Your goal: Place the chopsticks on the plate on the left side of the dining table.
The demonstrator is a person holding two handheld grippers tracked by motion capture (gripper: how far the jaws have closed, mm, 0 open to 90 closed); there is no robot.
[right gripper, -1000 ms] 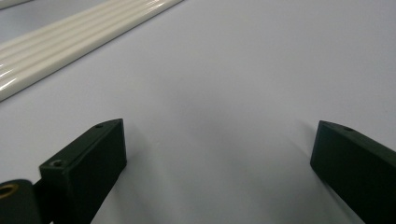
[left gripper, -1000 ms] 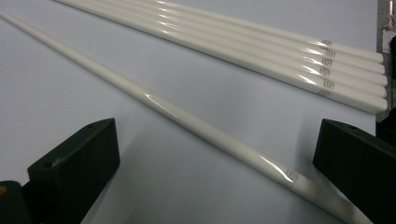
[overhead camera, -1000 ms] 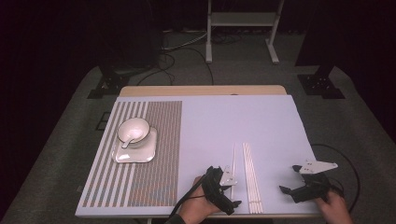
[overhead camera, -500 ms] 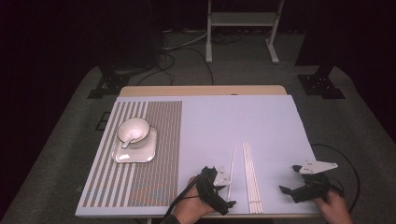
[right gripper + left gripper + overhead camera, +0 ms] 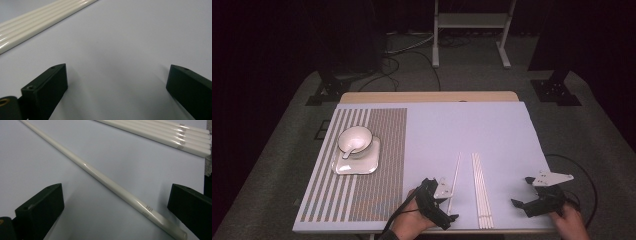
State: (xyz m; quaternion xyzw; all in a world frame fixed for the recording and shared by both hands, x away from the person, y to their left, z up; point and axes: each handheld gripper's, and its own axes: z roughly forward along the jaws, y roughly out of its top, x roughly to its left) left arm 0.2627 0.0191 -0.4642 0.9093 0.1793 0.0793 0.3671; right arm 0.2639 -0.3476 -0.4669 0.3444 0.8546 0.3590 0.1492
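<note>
A single white chopstick [image 5: 455,177] lies on the pale mat, apart from a bundle of several white chopsticks [image 5: 480,190] to its right. My left gripper [image 5: 443,210] is open and low over the thick near end of the single chopstick [image 5: 112,185], which runs slantwise between the two jaws without touching either. The bundle [image 5: 160,135] lies beyond, at the upper right of that view. My right gripper [image 5: 521,192] is open near the front right edge, with bare mat between its jaws. The bundle [image 5: 37,22] lies to its upper left.
On a striped placemat [image 5: 377,165] at the left stands a square white plate [image 5: 343,167] carrying a white bowl [image 5: 362,136] with a spoon in it. The table's front edge [image 5: 492,231] runs just behind both grippers. A cable [image 5: 584,175] loops off the right edge.
My left gripper has shifted a little to the left and settled at the single chopstick's near end. The right gripper has not moved.
</note>
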